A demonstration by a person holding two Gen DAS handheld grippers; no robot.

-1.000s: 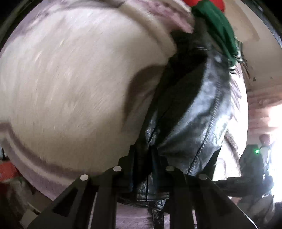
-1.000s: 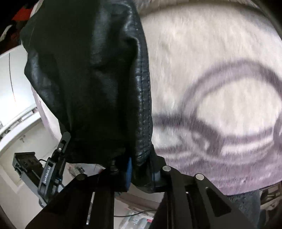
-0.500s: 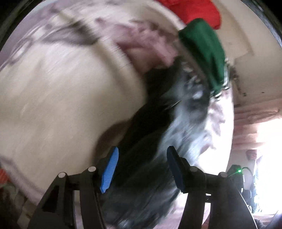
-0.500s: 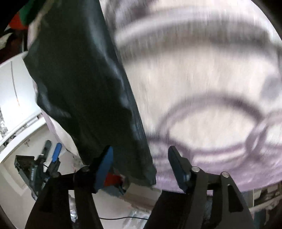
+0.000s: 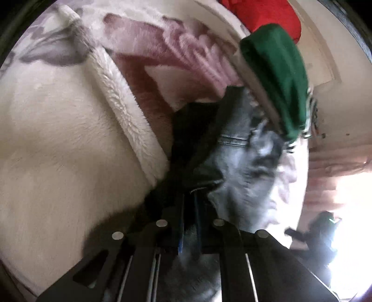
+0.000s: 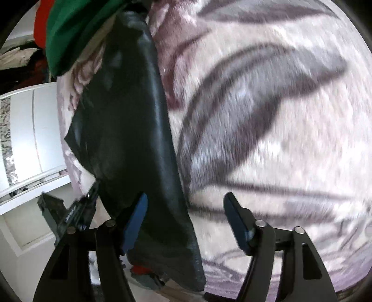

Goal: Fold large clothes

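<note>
Pinching the black leather jacket [image 5: 234, 148], the left gripper [image 5: 189, 223] clamps tight.

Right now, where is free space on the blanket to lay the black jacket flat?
Free: the blanket right of the black jacket, and the cream part left of the fleece fold. Crowded: the far end, with the green garment and red cloth.

A fluffy cream blanket with grey and mauve leaf patterns [image 6: 267, 116] covers the bed. Strong white daylight [image 5: 348, 220] comes in from the right side, beside a pinkish curtain [image 5: 337, 162]. A white panelled cabinet [image 6: 28, 139] stands at the left, over a pale floor [image 6: 30, 262].
</note>
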